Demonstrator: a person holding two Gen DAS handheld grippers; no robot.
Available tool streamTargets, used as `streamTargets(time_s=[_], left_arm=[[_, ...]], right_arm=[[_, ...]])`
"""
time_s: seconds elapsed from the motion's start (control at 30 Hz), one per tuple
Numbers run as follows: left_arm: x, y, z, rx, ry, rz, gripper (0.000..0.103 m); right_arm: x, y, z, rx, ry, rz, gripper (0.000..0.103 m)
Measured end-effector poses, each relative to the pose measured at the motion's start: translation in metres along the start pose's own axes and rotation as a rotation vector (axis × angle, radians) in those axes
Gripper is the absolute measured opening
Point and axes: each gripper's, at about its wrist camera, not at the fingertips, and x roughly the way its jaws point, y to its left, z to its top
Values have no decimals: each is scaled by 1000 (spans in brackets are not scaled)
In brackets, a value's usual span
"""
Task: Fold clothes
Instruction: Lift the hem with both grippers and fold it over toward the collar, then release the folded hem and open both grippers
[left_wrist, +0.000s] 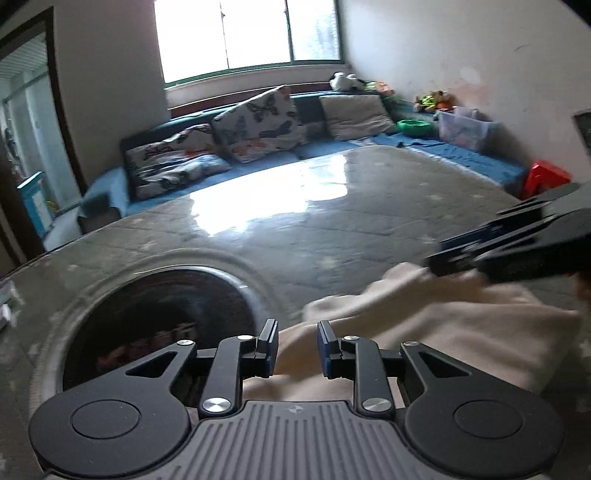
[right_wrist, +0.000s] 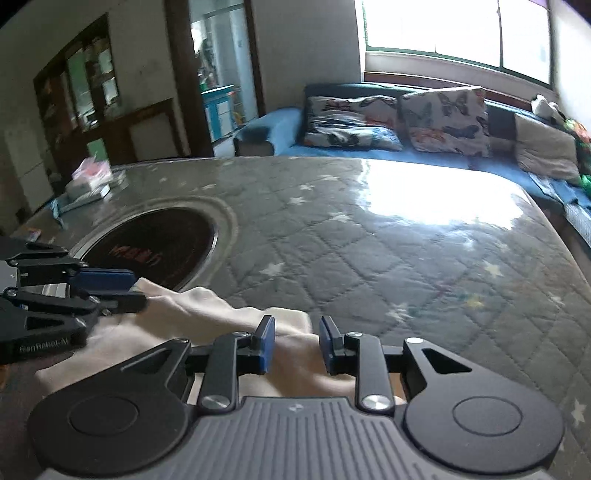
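A cream garment (left_wrist: 424, 321) lies bunched on the glass-topped table (left_wrist: 332, 229) near its front edge. My left gripper (left_wrist: 297, 345) hovers over the garment's left part, jaws a little apart, with cloth showing in the gap but no pad pressing on it. My right gripper (right_wrist: 297, 343) stands the same way over the garment (right_wrist: 207, 310), open. In the left wrist view the right gripper (left_wrist: 432, 260) reaches in from the right at the cloth's far edge. The right wrist view shows the left gripper (right_wrist: 138, 288) at the cloth's left end.
A round dark inset (right_wrist: 155, 251) sits in the table (right_wrist: 369, 258) just beyond the garment. A tissue pack and papers (right_wrist: 88, 181) lie at the far left corner. A blue sofa with butterfly pillows (left_wrist: 258, 125) runs behind; a red stool (left_wrist: 546, 177) stands at the right.
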Motion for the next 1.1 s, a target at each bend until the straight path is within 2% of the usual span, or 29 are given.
streamTargets(time_s=[0.13,0.27,0.37,0.57,0.67,0.8,0.93,1.1], left_arm=[[14,-4,4,-41,17,-32,26],[33,-6,4,-57,48,-28,26],[36,-8,3,-55,40,-17,27],[33,-11,-3,-48,36,0,33],[33,-14,-3,-46,33,3,33],[34,-14,-3,-50,32,10,36],[35,-13,-3,-59,33,29,44],[34,-13,-4,-53,31,46,47]], right_arm=[[13,18,7,-40,17,14,26],[30,28,4,-84,44,-24,26],[31,28,5,-85,42,-26,25],[-4,1,8,-11,-6,-18,26],[-30,-19,-3,-2,-9,-58,26],[-53,-35,-22,19,11,-70,26],[-58,-35,-34,18,15,-48,26],[-41,-30,-39,56,27,-49,25]])
